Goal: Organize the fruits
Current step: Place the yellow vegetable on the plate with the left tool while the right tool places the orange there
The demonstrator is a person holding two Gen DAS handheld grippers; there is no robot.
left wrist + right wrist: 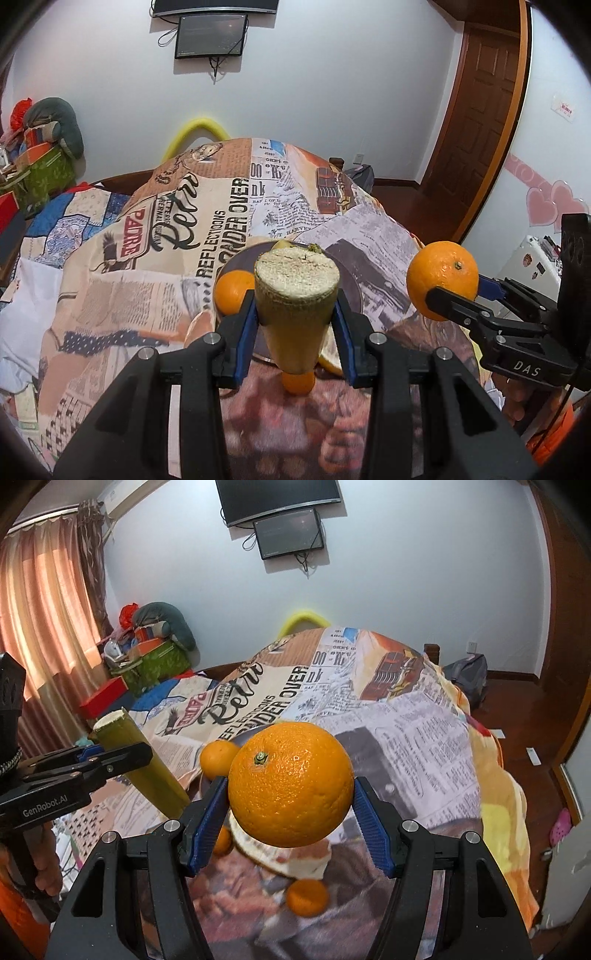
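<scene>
A cut length of green-yellow sugarcane (297,295) stands between the blue pads of my left gripper (295,306), which is shut on it, fibrous end up. From the right wrist view the same cane (155,782) slants in the left gripper (118,753). My right gripper (290,801) is shut on a large orange (291,786), also visible as the orange (441,273) in the right gripper (461,295). Both are held above a dark plate (354,280) that carries a smaller orange (232,291).
The table wears a newspaper-print cloth (221,221). A small tangerine (306,897) and a pale cut fruit piece (295,864) lie under the grippers. A yellow chair back (303,618) stands beyond the table, a bed (62,218) to the left, a wooden door (480,110) to the right.
</scene>
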